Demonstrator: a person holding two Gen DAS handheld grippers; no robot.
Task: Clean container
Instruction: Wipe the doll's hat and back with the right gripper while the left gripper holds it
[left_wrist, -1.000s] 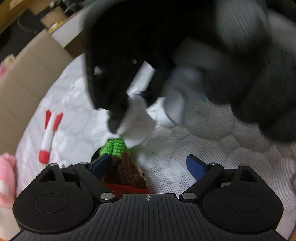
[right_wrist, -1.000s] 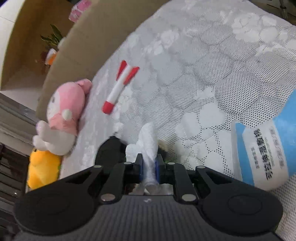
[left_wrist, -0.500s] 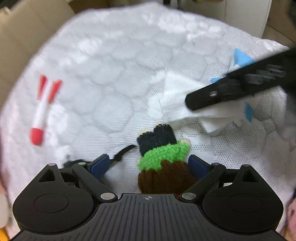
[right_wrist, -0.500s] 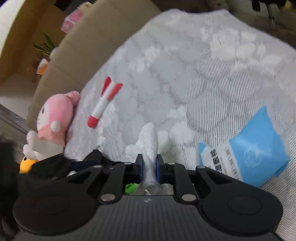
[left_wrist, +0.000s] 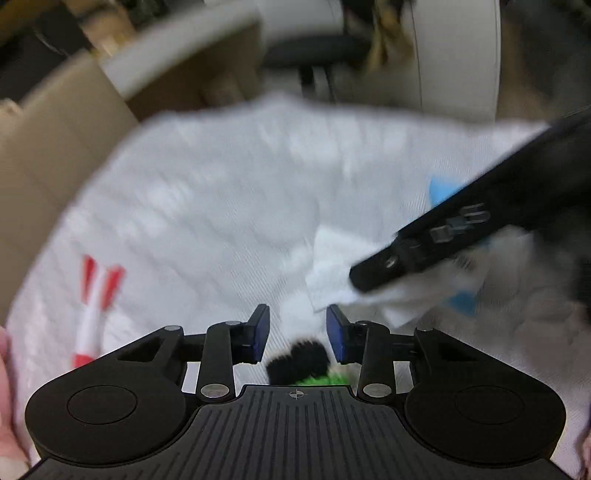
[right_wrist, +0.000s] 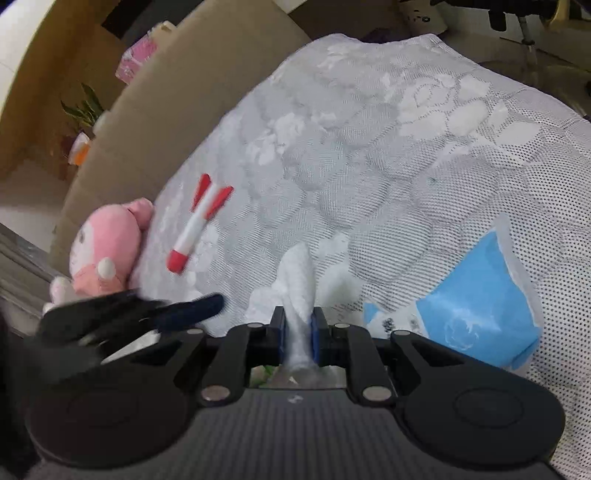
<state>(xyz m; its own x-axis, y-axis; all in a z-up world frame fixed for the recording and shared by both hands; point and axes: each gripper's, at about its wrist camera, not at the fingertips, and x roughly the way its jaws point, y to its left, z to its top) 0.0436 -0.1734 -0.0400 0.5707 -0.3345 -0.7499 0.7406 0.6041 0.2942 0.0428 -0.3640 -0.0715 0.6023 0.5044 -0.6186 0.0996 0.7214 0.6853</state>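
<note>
My right gripper (right_wrist: 298, 328) is shut on a white tissue (right_wrist: 297, 280) that sticks up between its blue pads. In the left wrist view the tissue (left_wrist: 332, 269) hangs from the right gripper's black finger (left_wrist: 424, 251) above the bed. My left gripper (left_wrist: 297, 332) is open with a narrowed gap; a crocheted doll with black, green and brown yarn (left_wrist: 297, 362) lies just under and between its pads. No container shows clearly. The left view is blurred by motion.
A white lace bedspread (right_wrist: 369, 147) covers the surface. A red and white toy rocket (right_wrist: 199, 221) lies at the left, a pink plush toy (right_wrist: 107, 251) beside it, and a blue and white tissue pack (right_wrist: 476, 314) at the right. Cardboard (right_wrist: 184, 74) stands behind.
My left gripper's pads have moved closer together and it has tilted up over the doll. The right gripper, still holding the tissue, has shifted slightly; the tissue pack shows more fully.
</note>
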